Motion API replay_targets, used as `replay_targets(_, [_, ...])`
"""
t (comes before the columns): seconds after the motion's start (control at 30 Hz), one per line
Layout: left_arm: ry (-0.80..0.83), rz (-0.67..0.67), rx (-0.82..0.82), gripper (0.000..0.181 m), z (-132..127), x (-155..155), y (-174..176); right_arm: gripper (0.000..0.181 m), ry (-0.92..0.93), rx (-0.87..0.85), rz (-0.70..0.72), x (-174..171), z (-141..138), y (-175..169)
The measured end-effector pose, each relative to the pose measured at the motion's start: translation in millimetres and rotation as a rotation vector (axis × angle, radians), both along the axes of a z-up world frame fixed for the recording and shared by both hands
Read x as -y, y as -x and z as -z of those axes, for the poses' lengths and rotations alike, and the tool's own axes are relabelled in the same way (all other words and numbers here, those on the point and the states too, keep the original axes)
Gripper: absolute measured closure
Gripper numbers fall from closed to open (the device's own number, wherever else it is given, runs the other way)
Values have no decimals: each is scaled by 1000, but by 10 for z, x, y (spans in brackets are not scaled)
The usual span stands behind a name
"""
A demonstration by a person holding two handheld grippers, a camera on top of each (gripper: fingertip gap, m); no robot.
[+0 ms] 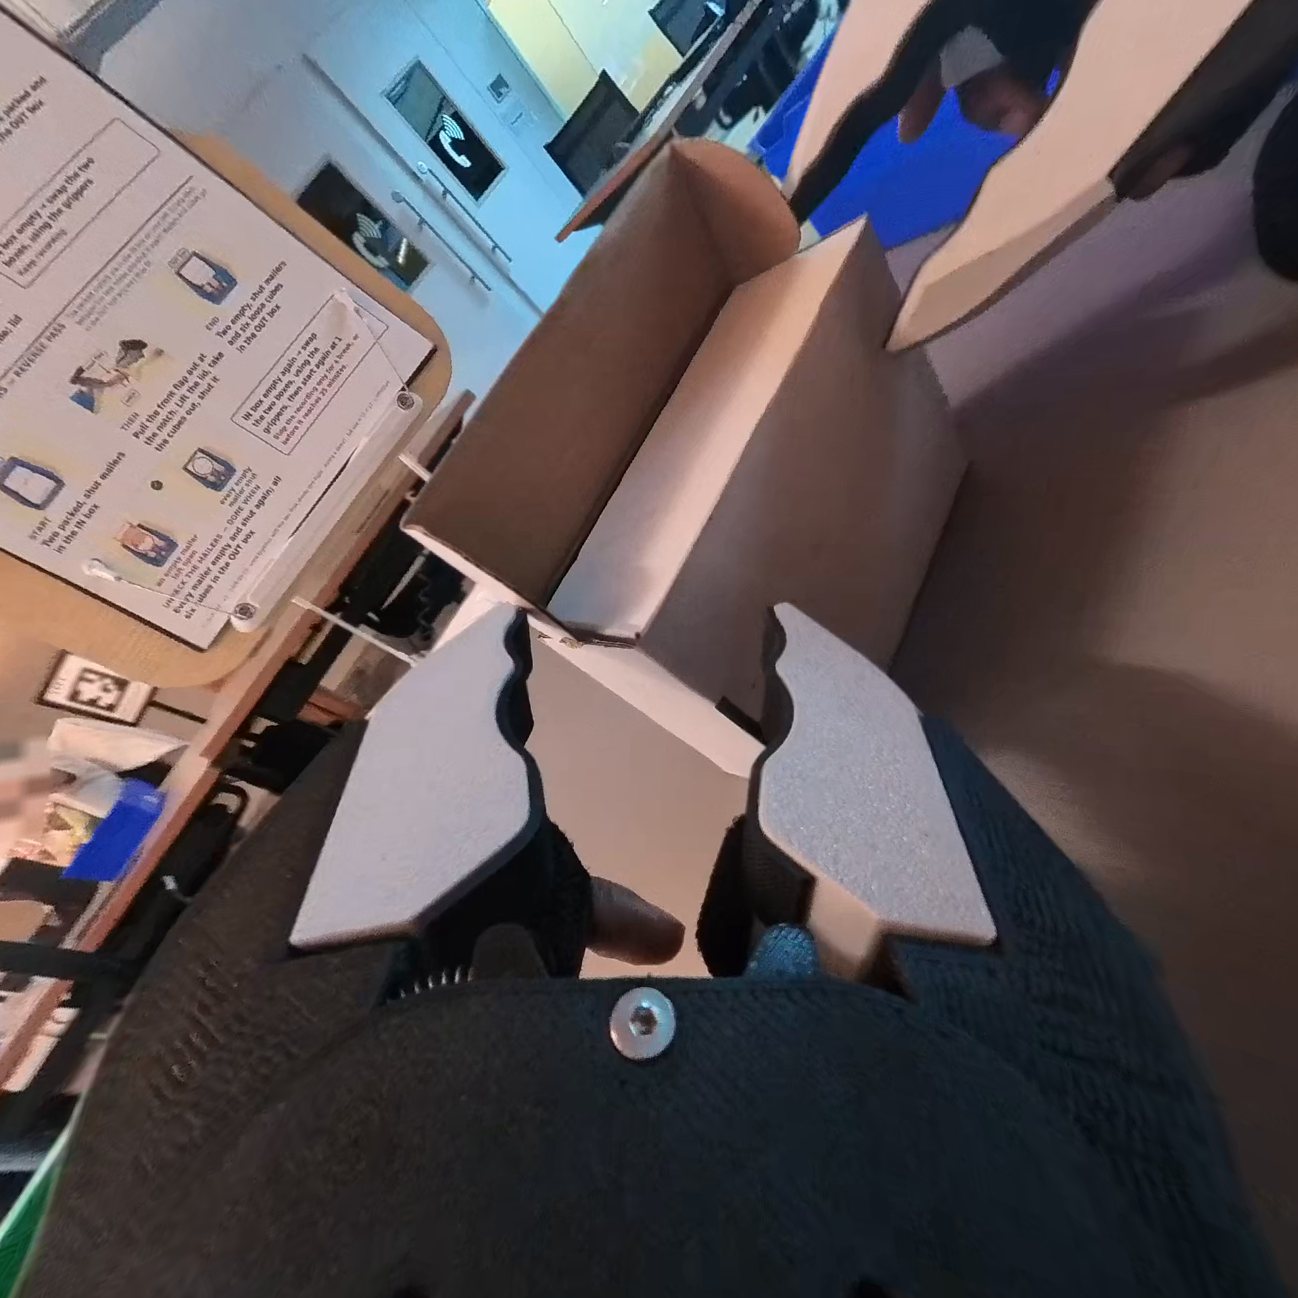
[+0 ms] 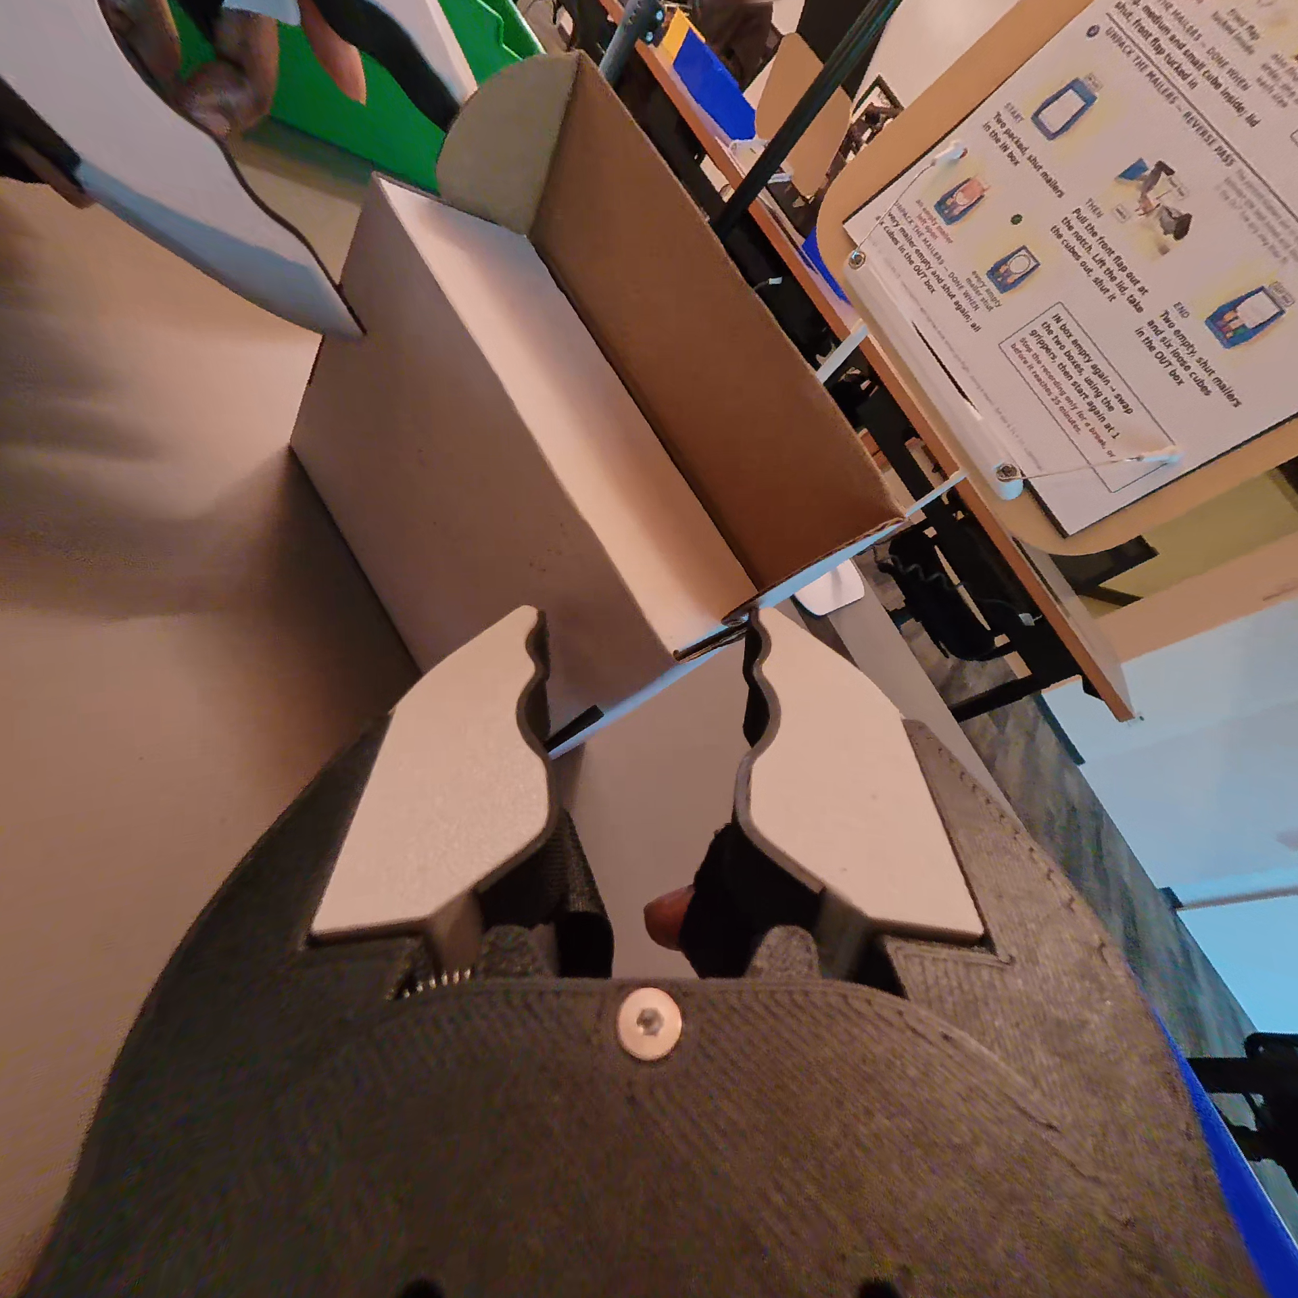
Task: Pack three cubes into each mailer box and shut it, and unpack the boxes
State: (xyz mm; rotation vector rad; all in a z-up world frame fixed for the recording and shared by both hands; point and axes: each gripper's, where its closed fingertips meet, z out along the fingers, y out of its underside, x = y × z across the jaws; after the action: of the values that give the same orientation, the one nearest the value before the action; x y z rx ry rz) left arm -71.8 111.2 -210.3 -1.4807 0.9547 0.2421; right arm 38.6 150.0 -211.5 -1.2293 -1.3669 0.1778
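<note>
Room evenly lit, soft indoor light, no hard glare. Left wrist view: cool blue cast on far wall (image 1: 295, 126), warm tan on mailer box (image 1: 737, 435); soft broad shadow across cardboard at right edge. Blue bin (image 1: 906, 189) and far gripper smeared by motion blur. Instruction sheet (image 1: 175, 365) fairly sharp. Right wrist view: smeared shadow on cardboard panel (image 2: 140, 435) at left, green bin (image 2: 351, 105) blurred, floor (image 2: 1096, 829) grainy. Wide-angle bending strong at edges in both; horizon steeply tilted. Grey fingers (image 2: 449, 772) close, matte, evenly lit.
</note>
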Motion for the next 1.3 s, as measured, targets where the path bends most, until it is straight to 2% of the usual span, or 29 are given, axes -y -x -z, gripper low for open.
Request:
replay_targets(0.07, [-8,-3,-17,118,3,5,-9,129,-5,2,3,-6,0,-4])
replay_targets(0.23, [132,40,214,121,-111,20,-41,131,-2,-2,7,-18,-9,-10])
replay_targets(0.43, [78,9,156,124,-68,-25,-52,131,-5,0,13,-27,-4,-10])
replay_targets(0.57, [156,-2,264,131,-100,-23,-42,132,3,-5,17,-41,-8,-28])
replay_targets(0.73, [75,-20,37,128,82,-40,-7,134,-20,53,32,-66,62,-56])
replay_targets(0.8, [78,-15,3,127,85,-24,-7,132,-31,70,27,-59,75,-75])
replay_targets(0.83, [82,-7,21,125,60,-16,-4,127,-19,68,26,-59,68,-88])
replay_targets(0.97, [19,17,82,97,-209,-35,57,99,42,-1,-13,-54,-106,-92])
replay_targets(1.07, [17,70,57,90,-325,-59,-3,88,37,33,-45,-65,-200,-35])
replay_targets(1.17, [30,60,29,89,-353,-132,-5,101,78,77,-11,-111,-234,-27])
replay_targets(1.2, [55,60,21,89,-315,-142,-13,110,112,99,-7,-105,-199,-39])
replay_targets(1.3, [79,65,-5,87,-237,-179,-35,119,130,113,-29,-78,-148,-31])
